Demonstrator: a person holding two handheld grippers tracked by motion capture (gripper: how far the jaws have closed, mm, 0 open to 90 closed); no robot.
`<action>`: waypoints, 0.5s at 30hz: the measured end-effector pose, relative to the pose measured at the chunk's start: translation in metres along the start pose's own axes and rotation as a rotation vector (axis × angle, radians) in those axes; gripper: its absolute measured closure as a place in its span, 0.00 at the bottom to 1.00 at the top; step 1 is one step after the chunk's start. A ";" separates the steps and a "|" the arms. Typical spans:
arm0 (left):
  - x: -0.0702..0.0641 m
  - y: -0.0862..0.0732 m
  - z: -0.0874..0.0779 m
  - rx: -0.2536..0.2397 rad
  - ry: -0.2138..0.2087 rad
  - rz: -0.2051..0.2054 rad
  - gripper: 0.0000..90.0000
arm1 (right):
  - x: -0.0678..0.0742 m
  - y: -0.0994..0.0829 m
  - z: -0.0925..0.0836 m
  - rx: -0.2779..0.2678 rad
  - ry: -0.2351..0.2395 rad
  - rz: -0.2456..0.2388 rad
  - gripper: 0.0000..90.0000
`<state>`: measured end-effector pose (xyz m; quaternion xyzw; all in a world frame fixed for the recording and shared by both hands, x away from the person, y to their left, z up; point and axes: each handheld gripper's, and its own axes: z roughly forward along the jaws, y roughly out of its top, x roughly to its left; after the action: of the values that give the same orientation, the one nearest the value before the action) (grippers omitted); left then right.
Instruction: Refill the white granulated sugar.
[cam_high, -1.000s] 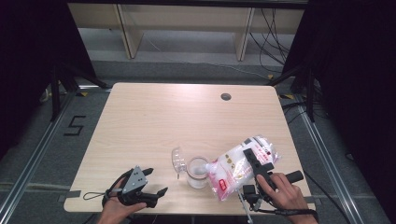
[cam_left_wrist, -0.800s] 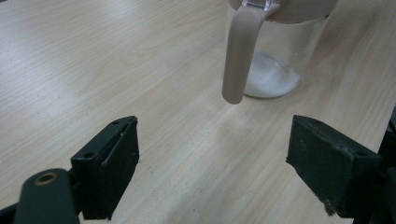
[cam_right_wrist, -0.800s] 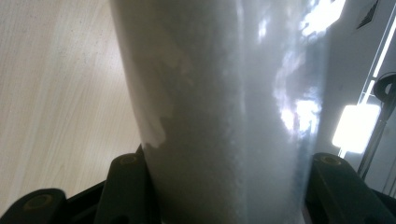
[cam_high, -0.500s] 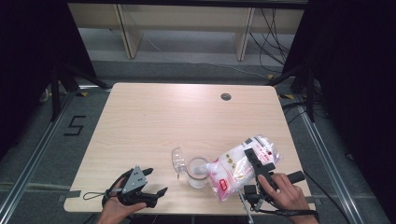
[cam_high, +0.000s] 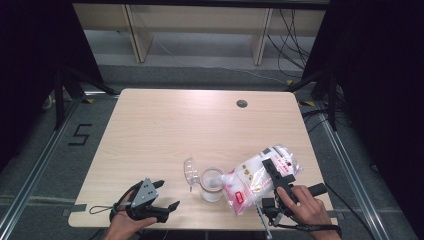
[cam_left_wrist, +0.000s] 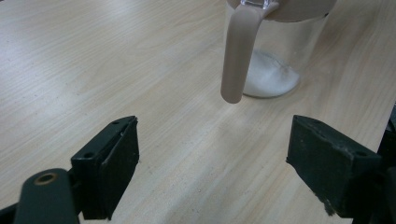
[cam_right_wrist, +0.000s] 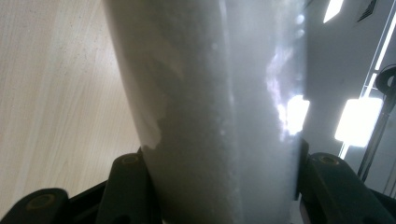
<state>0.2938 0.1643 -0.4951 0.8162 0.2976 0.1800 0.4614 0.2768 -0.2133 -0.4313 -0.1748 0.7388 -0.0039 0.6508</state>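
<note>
Right claw (cam_high: 270, 167) clamps one bag (cam_high: 252, 180); one jar (cam_high: 212, 184).

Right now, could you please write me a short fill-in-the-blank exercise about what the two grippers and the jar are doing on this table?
1. The right gripper is shut on a tilted ____ of white powder.
2. The bag's lower end is tipped over the mouth of the clear jar, whose hinged lid stands ____.
3. The left gripper rests on the table with its jaws ____ and nothing between them.
4. The bottom of the jar holds a little ____ powder.

Missing words: bag; open; open; white
</note>
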 end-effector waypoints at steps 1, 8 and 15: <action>0.001 0.000 -0.001 0.020 0.006 0.017 0.18 | 0.001 0.001 0.000 -0.005 -0.013 0.007 0.59; -0.001 0.000 0.000 -0.008 -0.005 -0.022 0.18 | -0.002 0.005 0.001 -0.018 0.002 -0.004 0.59; 0.000 0.000 0.000 -0.007 -0.007 -0.002 0.18 | -0.001 -0.002 0.000 0.010 0.012 0.008 0.59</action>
<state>0.2938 0.1641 -0.4952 0.8148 0.2961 0.1779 0.4656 0.2775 -0.2150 -0.4295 -0.1685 0.7435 -0.0061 0.6471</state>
